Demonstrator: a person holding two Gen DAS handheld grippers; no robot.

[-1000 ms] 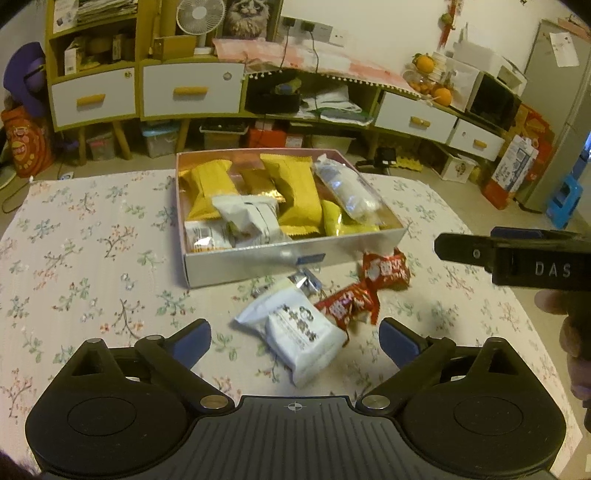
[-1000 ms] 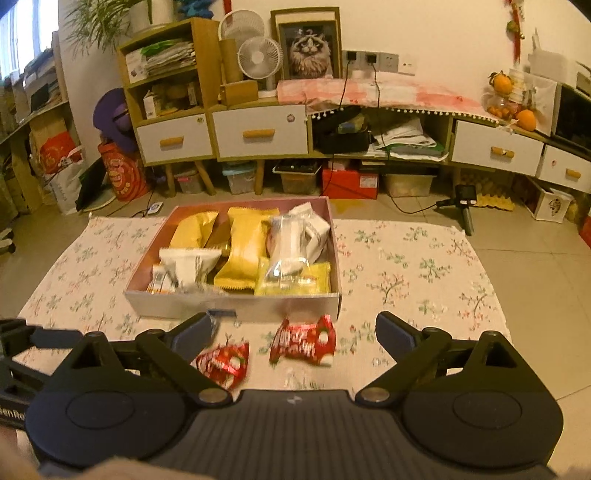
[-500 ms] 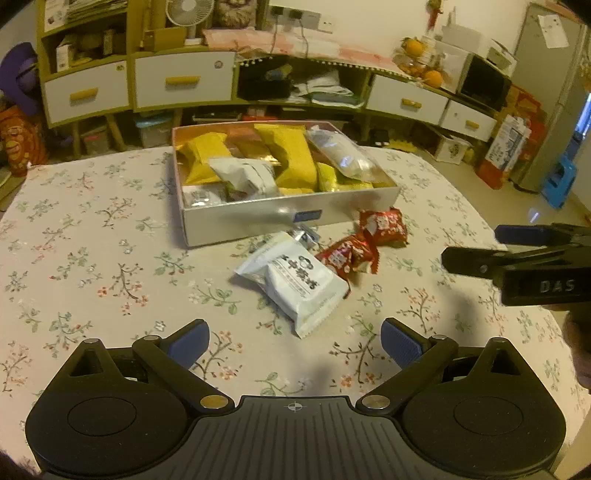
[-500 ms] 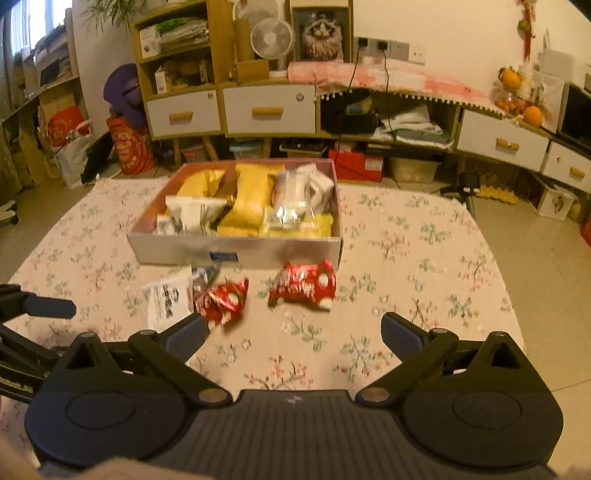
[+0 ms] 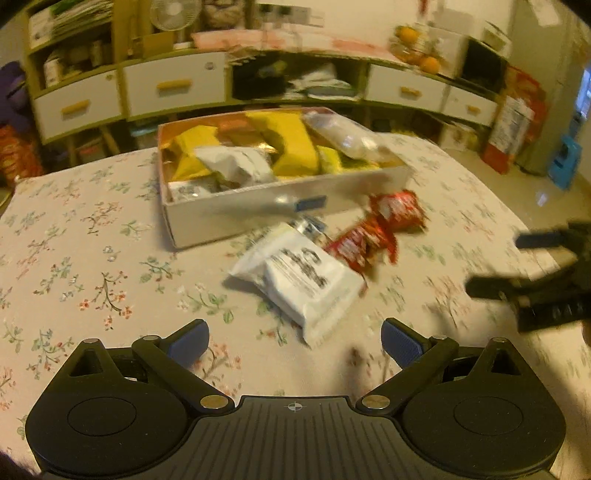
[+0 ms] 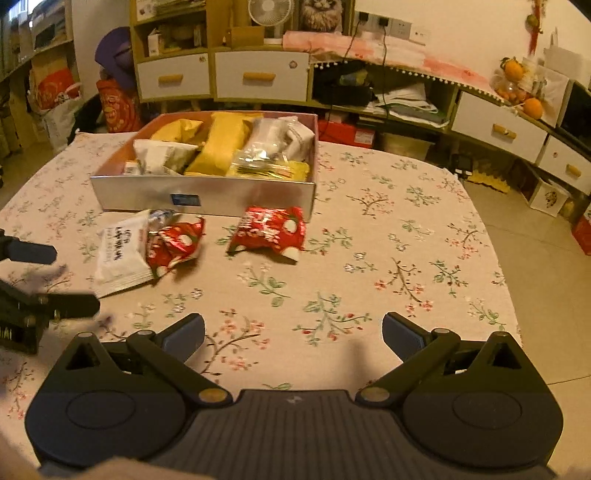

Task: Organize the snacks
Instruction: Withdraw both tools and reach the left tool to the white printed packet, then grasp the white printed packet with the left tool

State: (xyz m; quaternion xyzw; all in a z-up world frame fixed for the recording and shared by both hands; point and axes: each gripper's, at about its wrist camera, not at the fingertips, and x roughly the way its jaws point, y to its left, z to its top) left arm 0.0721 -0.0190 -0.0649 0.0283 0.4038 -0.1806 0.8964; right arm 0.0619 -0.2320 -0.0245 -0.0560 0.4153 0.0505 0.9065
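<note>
A white box (image 5: pixel 236 218) (image 6: pixel 243 192) holds several yellow, white and clear snack packs. In front of it on the flowered cloth lie a white pack (image 5: pixel 303 280) (image 6: pixel 122 251), a crumpled red pack (image 5: pixel 358 243) (image 6: pixel 177 243) and a second red pack (image 5: pixel 399 210) (image 6: pixel 269 232). My left gripper (image 5: pixel 295 339) is open and empty, just short of the white pack. My right gripper (image 6: pixel 293 336) is open and empty, well short of the red packs. Each gripper shows at the edge of the other's view: the right one (image 5: pixel 517 262), the left one (image 6: pixel 48 277).
The table's right edge (image 6: pixel 491 258) drops to a tiled floor. Behind the table stand low cabinets with white drawers (image 6: pixel 258 74), shelves and a fan (image 6: pixel 266 11). Bare cloth lies left of the box (image 5: pixel 74 221) and right of the red packs (image 6: pixel 406 240).
Both grippers have pulled back and tilted down over the table, so the loose packs sit higher and nearer in each view. Both stay open. The packs have not moved.
</note>
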